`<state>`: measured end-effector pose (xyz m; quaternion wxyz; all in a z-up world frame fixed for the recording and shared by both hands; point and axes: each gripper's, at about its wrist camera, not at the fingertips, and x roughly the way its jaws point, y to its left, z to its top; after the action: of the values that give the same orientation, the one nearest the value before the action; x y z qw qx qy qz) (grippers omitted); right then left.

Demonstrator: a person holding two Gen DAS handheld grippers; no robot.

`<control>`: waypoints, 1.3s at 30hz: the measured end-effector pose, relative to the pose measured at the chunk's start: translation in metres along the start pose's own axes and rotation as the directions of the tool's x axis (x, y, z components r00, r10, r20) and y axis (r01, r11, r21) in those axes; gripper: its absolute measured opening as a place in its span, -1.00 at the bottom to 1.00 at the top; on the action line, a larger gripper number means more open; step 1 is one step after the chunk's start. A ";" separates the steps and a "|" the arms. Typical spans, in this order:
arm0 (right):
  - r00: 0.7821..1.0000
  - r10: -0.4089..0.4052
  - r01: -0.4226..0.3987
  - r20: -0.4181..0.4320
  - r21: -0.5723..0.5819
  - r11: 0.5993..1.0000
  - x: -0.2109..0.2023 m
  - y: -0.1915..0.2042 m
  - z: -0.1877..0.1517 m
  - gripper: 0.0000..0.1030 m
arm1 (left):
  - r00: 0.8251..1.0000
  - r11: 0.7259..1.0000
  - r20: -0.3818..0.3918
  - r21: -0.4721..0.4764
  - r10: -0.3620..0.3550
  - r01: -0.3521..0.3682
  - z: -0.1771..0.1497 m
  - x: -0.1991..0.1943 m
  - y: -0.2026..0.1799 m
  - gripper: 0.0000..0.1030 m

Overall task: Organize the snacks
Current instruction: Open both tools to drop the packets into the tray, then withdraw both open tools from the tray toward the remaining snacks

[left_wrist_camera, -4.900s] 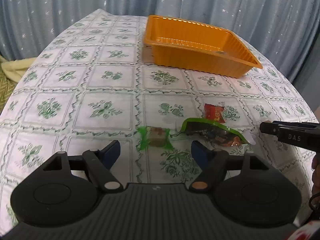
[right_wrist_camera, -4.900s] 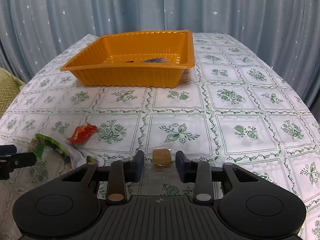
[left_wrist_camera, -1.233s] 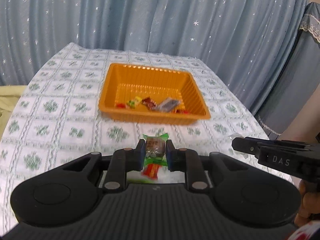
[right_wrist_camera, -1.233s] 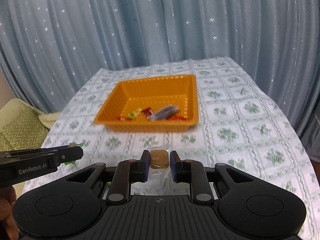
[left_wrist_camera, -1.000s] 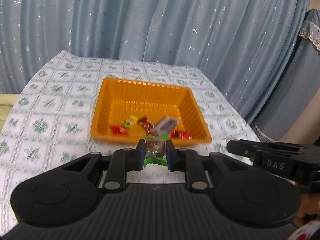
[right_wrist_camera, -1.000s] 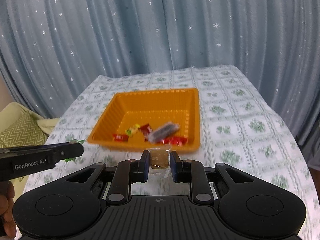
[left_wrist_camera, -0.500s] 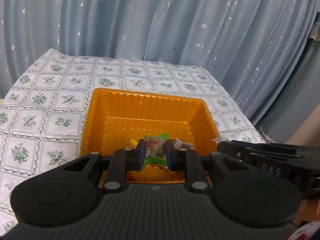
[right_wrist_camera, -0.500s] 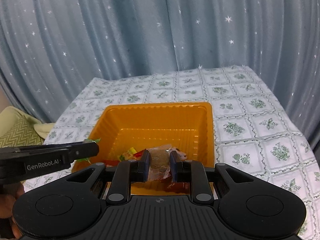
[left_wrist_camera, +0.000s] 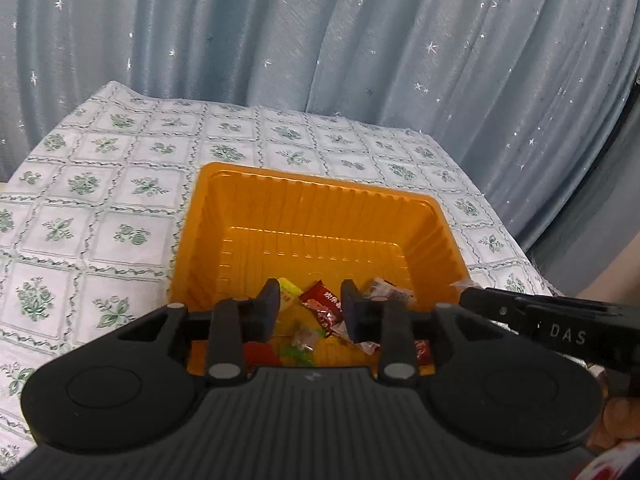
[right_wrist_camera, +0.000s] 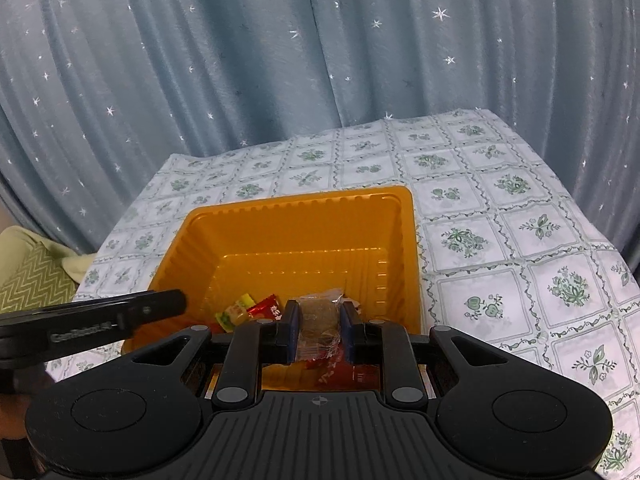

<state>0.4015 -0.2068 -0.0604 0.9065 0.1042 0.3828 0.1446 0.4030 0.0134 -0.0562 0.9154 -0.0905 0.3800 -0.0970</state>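
Both grippers hang over the near end of the orange tray [left_wrist_camera: 224, 216], which sits on the patterned tablecloth [left_wrist_camera: 80, 208]. Left gripper [left_wrist_camera: 307, 312]: jaws parted, nothing between them; a green-wrapped candy [left_wrist_camera: 302, 340] lies loose in the tray right below the gap, beside a red packet [left_wrist_camera: 322, 304] and a yellow sweet [left_wrist_camera: 289, 286]. Right gripper [right_wrist_camera: 319, 330]: jaws closed tight on a brown candy [right_wrist_camera: 318, 314] in clear wrap, held above the snack pile at the tray's near right. Judged step: drop the brown candy in. Risks: the clear wrapper looks crinkly and could cling to a pad, so the candy may hang on after the jaws open, then fall late as the gripper pulls back, possibly over the near rim onto the cloth. The release point is close to the near wall, so a bounce off the packets below could also send it out. The two grippers are near each other over a small tray; a sideways move could knock them together or nudge the light tray.
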 end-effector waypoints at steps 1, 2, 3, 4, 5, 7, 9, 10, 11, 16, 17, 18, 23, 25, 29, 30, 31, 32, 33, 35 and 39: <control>1.000 0.000 0.000 0.000 0.004 1.000 0.000 0.000 0.000 -0.57 | 1.000 1.000 0.002 0.003 0.002 -0.002 0.000 -0.002 0.000 -0.41; 1.000 0.001 -0.001 -0.001 0.006 1.000 0.001 -0.001 0.001 -0.57 | 1.000 1.000 0.006 0.006 0.003 -0.003 -0.001 -0.005 0.001 -0.40; 1.000 0.002 -0.002 -0.001 0.007 1.000 0.001 0.000 0.000 -0.57 | 1.000 1.000 0.009 0.007 0.005 -0.005 -0.002 -0.006 0.001 -0.39; 1.000 0.004 -0.004 -0.001 0.011 1.000 0.002 0.000 0.001 -0.57 | 1.000 1.000 0.008 0.004 0.004 -0.004 -0.003 -0.007 0.002 -0.39; 1.000 0.007 -0.007 -0.003 0.016 1.000 0.002 0.000 0.001 -0.57 | 1.000 1.000 0.007 -0.002 0.002 -0.002 -0.003 -0.008 0.003 -0.39; 1.000 0.013 -0.013 -0.005 0.026 1.000 0.004 -0.001 0.002 -0.57 | 1.000 1.000 0.006 -0.009 0.002 -0.002 -0.006 -0.008 0.005 -0.39; 1.000 0.016 -0.016 -0.005 0.032 0.999 0.006 0.000 0.003 -0.57 | 1.000 1.000 0.002 -0.013 0.005 -0.005 -0.008 -0.008 0.007 -0.39; 1.000 0.024 -0.024 -0.001 0.038 0.999 0.007 -0.001 0.004 -0.56 | 1.000 1.000 0.000 -0.016 0.004 -0.004 -0.009 -0.008 0.008 -0.38; 0.999 0.041 -0.041 0.002 0.048 0.998 0.007 -0.002 0.004 -0.55 | 1.000 1.000 -0.002 -0.017 0.004 -0.004 -0.011 -0.008 0.008 -0.37; 0.997 0.068 -0.071 0.035 0.084 0.994 0.003 -0.007 0.005 0.22 | 1.000 1.000 0.011 -0.006 0.015 -0.015 -0.017 -0.015 0.009 -0.18; 0.996 0.073 -0.077 0.042 0.089 0.993 0.000 -0.008 0.005 0.22 | 1.000 1.000 0.012 -0.007 0.017 -0.017 -0.018 -0.017 0.009 -0.18; 0.997 0.070 -0.074 0.045 0.091 0.993 -0.004 -0.009 0.004 0.22 | 1.000 1.000 0.015 -0.008 0.019 -0.019 -0.019 -0.020 0.009 -0.17; 0.997 0.055 -0.060 0.051 0.101 0.993 -0.026 -0.010 -0.005 0.22 | 0.999 0.999 0.030 -0.003 0.032 -0.032 -0.027 -0.043 0.006 -0.08; 0.997 0.053 -0.058 0.059 0.099 0.993 -0.040 -0.008 -0.012 0.22 | 0.999 0.999 0.041 -0.006 0.033 -0.033 -0.033 -0.057 0.004 -0.03; 0.997 0.041 -0.048 0.059 0.116 0.992 -0.066 -0.005 -0.029 0.22 | 0.998 0.999 0.049 -0.007 0.047 -0.047 -0.047 -0.083 -0.003 0.05; 0.998 0.036 -0.043 0.059 0.123 0.991 -0.074 -0.004 -0.034 0.22 | 0.997 0.999 0.052 -0.009 0.051 -0.051 -0.051 -0.091 -0.005 0.11; 0.998 0.032 -0.039 0.056 0.123 0.992 -0.080 -0.003 -0.039 0.22 | 0.997 0.999 0.054 -0.011 0.050 -0.050 -0.055 -0.097 -0.006 0.16; 0.998 0.030 -0.037 0.054 0.121 0.992 -0.087 -0.001 -0.044 0.22 | 0.997 0.999 0.058 -0.015 0.044 -0.043 -0.059 -0.104 -0.007 0.19; 0.998 0.026 -0.032 0.054 0.118 0.992 -0.094 0.000 -0.048 0.22 | 0.997 0.999 0.062 -0.017 0.041 -0.040 -0.063 -0.110 -0.009 0.23; 0.998 0.021 -0.027 0.060 0.107 0.994 -0.108 0.005 -0.057 0.22 | 0.997 0.999 0.060 -0.017 0.045 -0.044 -0.074 -0.123 -0.012 0.29; 0.998 0.006 -0.012 0.068 0.094 0.996 -0.134 0.011 -0.074 0.22 | 0.996 0.997 0.060 -0.031 0.066 -0.065 -0.096 -0.148 -0.016 0.37</control>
<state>0.2563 -0.2363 -0.0186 0.9124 0.1534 0.3578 0.1268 0.2302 0.0261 -0.0182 0.9278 -0.0942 0.3561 -0.0586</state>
